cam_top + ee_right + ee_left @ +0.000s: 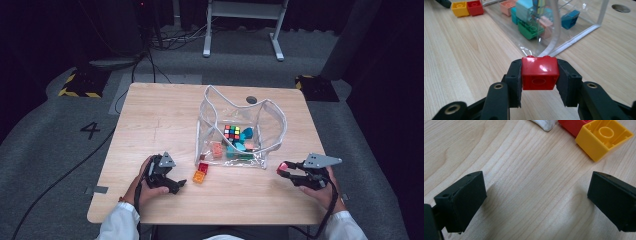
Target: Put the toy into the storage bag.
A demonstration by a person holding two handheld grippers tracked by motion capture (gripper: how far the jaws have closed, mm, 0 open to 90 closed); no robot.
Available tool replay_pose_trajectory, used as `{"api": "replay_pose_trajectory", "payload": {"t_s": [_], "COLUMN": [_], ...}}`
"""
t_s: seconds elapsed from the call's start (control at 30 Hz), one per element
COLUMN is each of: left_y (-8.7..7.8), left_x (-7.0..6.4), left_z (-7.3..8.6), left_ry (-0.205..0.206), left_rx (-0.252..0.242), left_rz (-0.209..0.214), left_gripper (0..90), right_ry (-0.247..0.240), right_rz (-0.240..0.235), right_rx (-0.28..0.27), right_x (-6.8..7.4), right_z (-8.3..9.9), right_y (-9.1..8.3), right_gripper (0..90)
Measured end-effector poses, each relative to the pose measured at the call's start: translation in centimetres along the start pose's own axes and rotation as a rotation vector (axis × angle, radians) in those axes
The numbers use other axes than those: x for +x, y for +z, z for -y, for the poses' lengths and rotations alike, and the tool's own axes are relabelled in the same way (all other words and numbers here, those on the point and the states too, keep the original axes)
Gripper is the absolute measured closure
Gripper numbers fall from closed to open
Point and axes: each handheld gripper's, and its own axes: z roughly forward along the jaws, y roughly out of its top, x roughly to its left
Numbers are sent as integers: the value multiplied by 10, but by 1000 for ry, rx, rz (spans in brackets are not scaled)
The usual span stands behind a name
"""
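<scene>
A clear plastic bag [272,117] with white trim stands on the table's middle, holding a colour cube [231,132] and several toy bricks [530,28]. My right gripper [283,168] is shut on a red brick [539,73], held just off the bag's near right corner. A yellow brick [602,138] and a second red brick [571,126] lie side by side on the wood by the bag's near left corner. My left gripper [180,184] stands open just short of the yellow brick, with bare wood between its jaws.
The wooden table [160,125] has free room on its left half and along the front edge. A round cable hole [251,99] sits behind the bag. Beyond the table lie floor cables and a white desk frame [245,22].
</scene>
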Motion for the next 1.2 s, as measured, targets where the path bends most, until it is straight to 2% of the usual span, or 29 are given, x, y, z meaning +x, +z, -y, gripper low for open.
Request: {"api": "replay_pose_trajectory", "payload": {"t_s": [0.13, 0.23, 0.3, 0.53, 0.73, 0.87, 1.17, 1.2], "left_y": [0, 0, 0, 0, 0, 0, 0, 0], "left_x": [1, 0, 1, 0, 1, 1, 0, 0], "left_z": [0, 0, 0, 0, 0, 0, 0, 0], "left_ry": [10, 2, 9, 4, 8, 10, 3, 1], "left_rx": [-6, -1, -4, -2, -5, -6, -1, 0], "left_rz": [-4, 0, -3, -2, -3, -4, -1, 0], "left_gripper": [21, 21, 21, 21, 21, 21, 21, 21], "right_ry": [6, 8, 24, 18, -5, 0, -27, -27], "right_rz": [26, 39, 35, 71, 103, 109, 143, 143], "right_rx": [-12, -26, -45, -56, -71, -99, -131, -131], "right_x": [-8, -15, -21, -37, -49, -57, -69, -69], "right_z": [-2, -6, -10, -29, -54, -73, -116, -116], "right_y": [-6, -10, -15, -28, -40, -49, -54, -54], "right_gripper": [591, 591, 590, 591, 591, 591, 591, 591]}}
